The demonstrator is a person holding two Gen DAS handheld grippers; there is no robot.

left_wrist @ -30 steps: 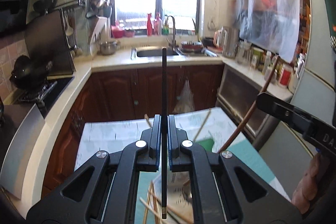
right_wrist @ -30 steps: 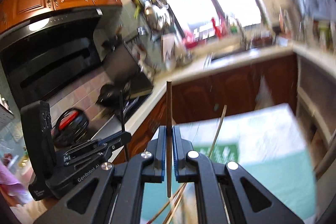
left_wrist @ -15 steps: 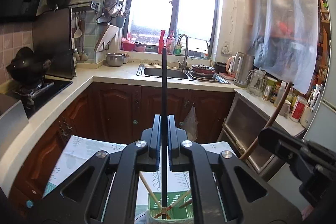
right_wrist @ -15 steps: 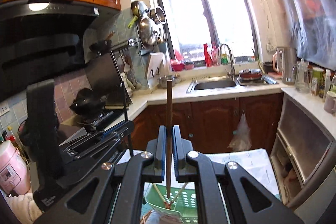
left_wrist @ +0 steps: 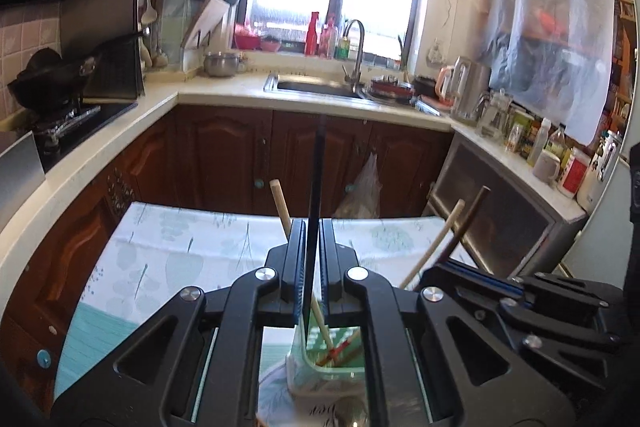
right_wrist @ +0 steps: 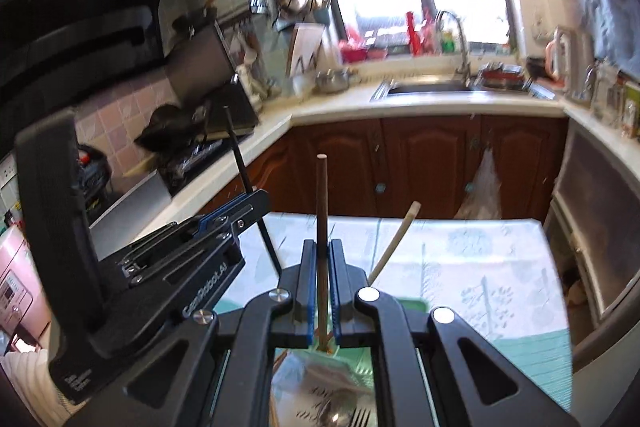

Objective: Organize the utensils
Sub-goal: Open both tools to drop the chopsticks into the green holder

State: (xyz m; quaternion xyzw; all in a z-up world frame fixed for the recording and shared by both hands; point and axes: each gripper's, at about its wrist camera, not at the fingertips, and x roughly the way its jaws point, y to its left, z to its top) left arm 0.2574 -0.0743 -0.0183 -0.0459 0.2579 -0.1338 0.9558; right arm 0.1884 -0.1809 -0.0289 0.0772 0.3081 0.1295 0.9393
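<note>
Kitchen cabinets and a sink point(left_wrist: 316, 89) lie beyond a worktop point(left_wrist: 160, 251) with a leaf-patterned cloth. Left claw point(left_wrist: 311, 267) is clamped on a black chopstick point(left_wrist: 316, 187) standing upright; right claw point(right_wrist: 322, 291) is clamped on a brown chopstick point(right_wrist: 321, 195). Both hover just above a green basket point(left_wrist: 340, 359) that has other chopsticks leaning in it.

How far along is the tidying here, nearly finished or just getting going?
Partway, I'd judge. A few chopsticks already stand in the green holder on the table. In hand: the left gripper is clamped on a black chopstick, the right gripper on a brown chopstick, both above the holder. Left: dropping both in. A fork lies below, still outside the holder.
</note>
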